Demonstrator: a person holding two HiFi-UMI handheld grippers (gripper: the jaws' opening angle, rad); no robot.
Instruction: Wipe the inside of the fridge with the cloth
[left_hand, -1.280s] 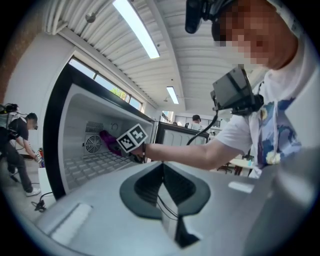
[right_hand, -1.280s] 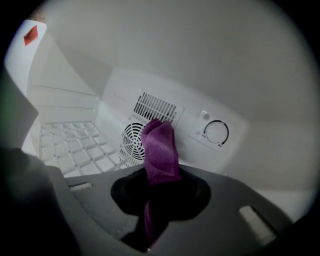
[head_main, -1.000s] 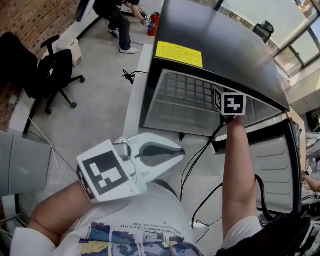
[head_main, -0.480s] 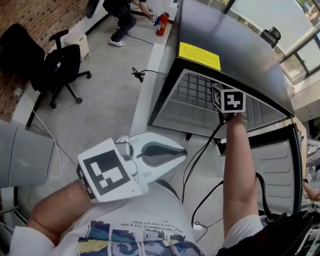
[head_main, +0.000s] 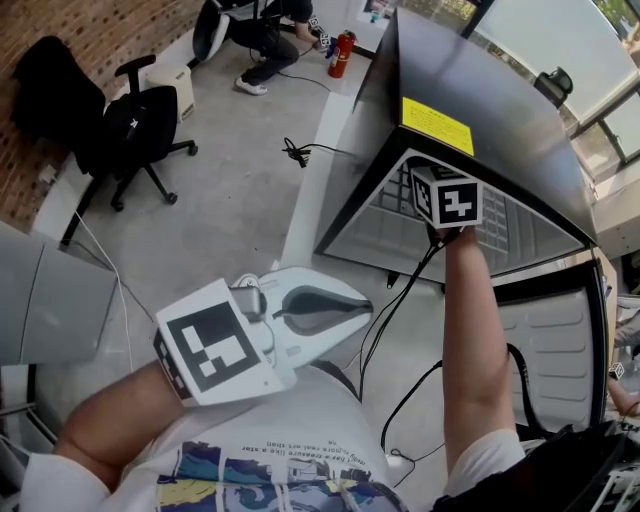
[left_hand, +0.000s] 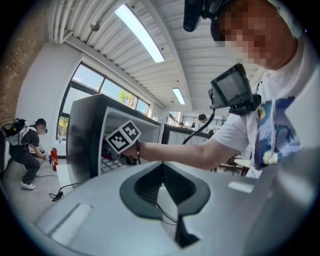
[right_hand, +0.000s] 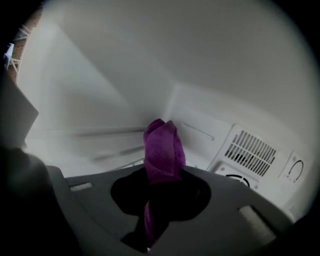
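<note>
Item: purple terry cloth (right_hand: 161, 150), folded into a narrow bunch. Its long axis runs along the jaws of the right gripper (right_hand: 159, 172), and its rounded free end points forward past the jaw tips, toward the rear wall of the compartment; whether it touches a wall cannot be told. The right gripper is clenched on the cloth's lower length. Location: inside the black-cased fridge with a yellow label on top (head_main: 480, 110), where the head view shows only the gripper's marker cube (head_main: 447, 197) at the opening. Interior: smooth white walls, a slotted white vent grille (right_hand: 250, 147) and a round dial (right_hand: 295, 170) at the right. The white-lined fridge door (head_main: 545, 330) stands open. The left gripper (head_main: 352, 305) has its jaws pressed together on nothing, is held by the person's torso outside the fridge, and points toward it. Room: grey concrete floor (head_main: 230, 190), brick wall (head_main: 60, 30), black office chair (head_main: 135, 125), red fire extinguisher (head_main: 342, 52), loose black cables (head_main: 300, 152).
</note>
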